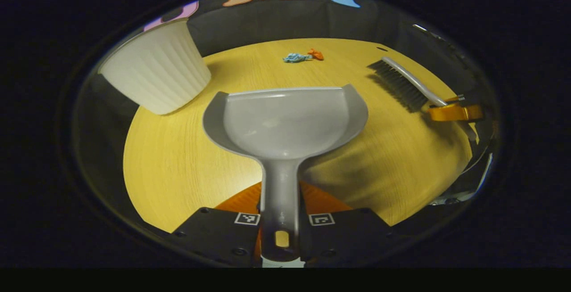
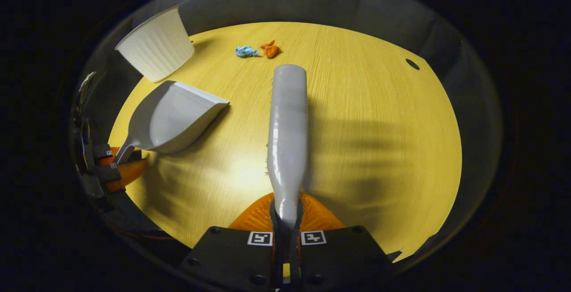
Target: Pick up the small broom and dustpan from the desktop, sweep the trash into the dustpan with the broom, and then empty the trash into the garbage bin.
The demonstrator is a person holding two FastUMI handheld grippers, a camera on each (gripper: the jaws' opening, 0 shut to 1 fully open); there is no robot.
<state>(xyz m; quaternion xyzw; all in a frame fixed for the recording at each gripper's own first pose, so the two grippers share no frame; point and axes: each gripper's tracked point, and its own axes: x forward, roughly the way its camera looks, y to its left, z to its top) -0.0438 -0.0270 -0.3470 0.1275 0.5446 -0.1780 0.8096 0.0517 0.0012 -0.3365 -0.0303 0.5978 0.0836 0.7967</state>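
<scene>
1. Grey dustpan: held by its handle between the closed jaws of the left gripper, pan mouth facing away toward the far side of the wooden table.
2. Small broom: handle clamped between the closed jaws of the right gripper; in the right gripper view its grey back extends forward above the table.
3. In the left gripper view the broom bristles point down, near the tabletop; contact cannot be confirmed.
4. Trash: a blue scrap and an orange scrap lie just beside each other near the far table edge, well apart from both tools.
5. White ribbed garbage bin: stands at the far left, near the dustpan.
</scene>
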